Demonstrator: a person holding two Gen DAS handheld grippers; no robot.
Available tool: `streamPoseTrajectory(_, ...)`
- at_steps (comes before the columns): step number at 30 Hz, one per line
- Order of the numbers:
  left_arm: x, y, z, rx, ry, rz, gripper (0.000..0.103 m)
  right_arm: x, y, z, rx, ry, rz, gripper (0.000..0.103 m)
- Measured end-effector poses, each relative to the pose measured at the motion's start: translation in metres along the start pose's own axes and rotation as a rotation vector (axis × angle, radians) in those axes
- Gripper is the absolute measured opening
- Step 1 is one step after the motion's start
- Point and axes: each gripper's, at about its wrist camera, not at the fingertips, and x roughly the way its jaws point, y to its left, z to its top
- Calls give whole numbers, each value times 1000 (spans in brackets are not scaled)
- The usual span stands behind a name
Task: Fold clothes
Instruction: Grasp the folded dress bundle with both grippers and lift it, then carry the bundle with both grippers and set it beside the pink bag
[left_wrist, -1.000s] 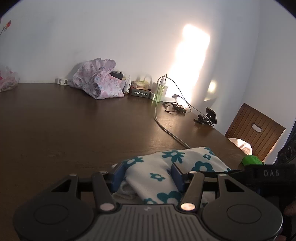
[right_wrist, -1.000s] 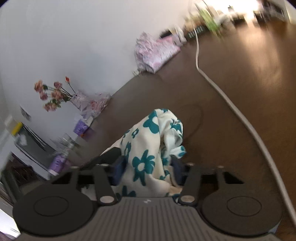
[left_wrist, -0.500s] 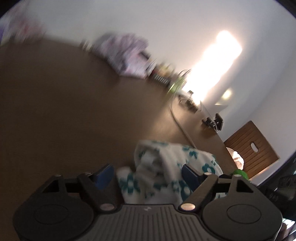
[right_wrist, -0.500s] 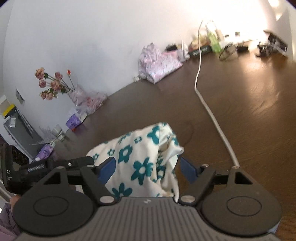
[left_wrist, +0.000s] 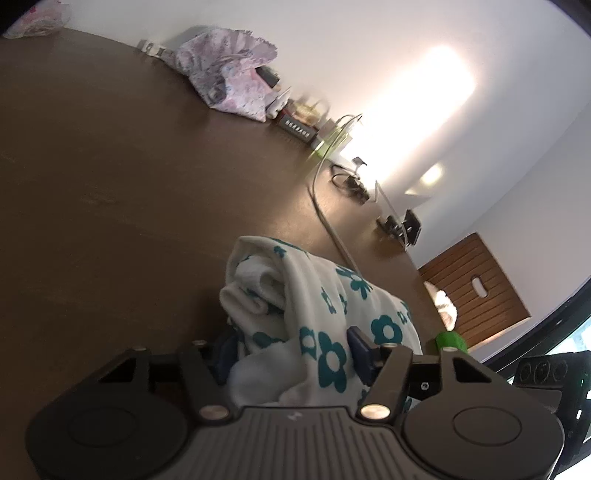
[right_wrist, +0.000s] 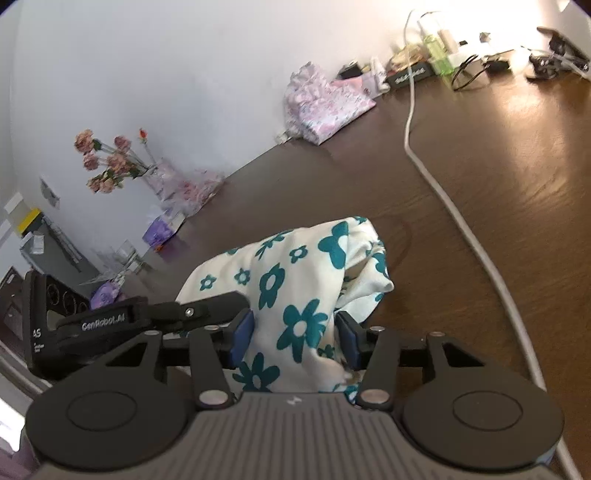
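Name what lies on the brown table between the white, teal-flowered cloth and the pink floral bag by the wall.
Bare table top separates cloth from bag; the white cable runs alongside. Right wrist view.

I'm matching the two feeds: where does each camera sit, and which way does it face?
Left wrist: on the left tool, facing across the table to a chair; its fingers straddle the floral garment.
Right wrist: on the right tool, facing the flowers; the left tool shows.
Shared: garment, white cable, pink bag.

Bench (left_wrist: 110, 177) bare and passable left of floral garment (left_wrist: 325, 317). White cable (right_wrist: 461, 221) crosses to its right. Pink bag (left_wrist: 229, 81), chargers (right_wrist: 443, 55) and flower vase (right_wrist: 159, 177) line the wall.
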Motion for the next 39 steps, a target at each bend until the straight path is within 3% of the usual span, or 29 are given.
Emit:
streamPoseTrajectory(4,-10,-4,6,27,8,39,73,-15,4,10,-43,-1,-18,70)
streamPoseTrajectory(6,-18,-7,5,70,4,66,80,-19,7,14,-70,25,-31,72)
streamPoseTrajectory(8,-16,-7,5,83,19,71,80,-11,7,16,-71,72,-45,72)
streamPoseTrajectory(9,-15,-7,5,88,27,72,77,-5,7,17,-70,95,-48,69)
streamPoseTrajectory(10,-13,-6,5,83,37,61,73,0,6,18,-69,118,-51,59)
streamPoseTrajectory(11,-10,-4,6,73,47,42,62,4,5,19,-59,125,-39,52)
streamPoseTrajectory(12,-7,-2,7,62,48,24,58,8,4,21,-47,120,-35,48)
streamPoseTrajectory(16,5,6,24,54,40,6,54,25,3,41,-31,107,-64,44)
streamPoseTrajectory(21,42,4,81,142,81,37,50,64,4,88,-36,93,-151,41)
streamPoseTrajectory(25,85,-2,131,256,37,76,49,118,-24,146,36,54,-220,38)
streamPoseTrajectory(27,115,15,165,239,19,64,48,142,-42,175,110,25,-253,38)
streamPoseTrajectory(29,144,24,195,185,21,47,46,162,-48,204,105,0,-326,37)
streamPoseTrajectory(33,200,17,239,259,-5,53,45,195,-69,253,111,-40,-435,38)
streamPoseTrajectory(35,228,19,260,237,-11,52,45,210,-80,276,112,-56,-470,37)
streamPoseTrajectory(39,271,22,293,208,-46,55,46,241,-109,321,125,-71,-464,37)
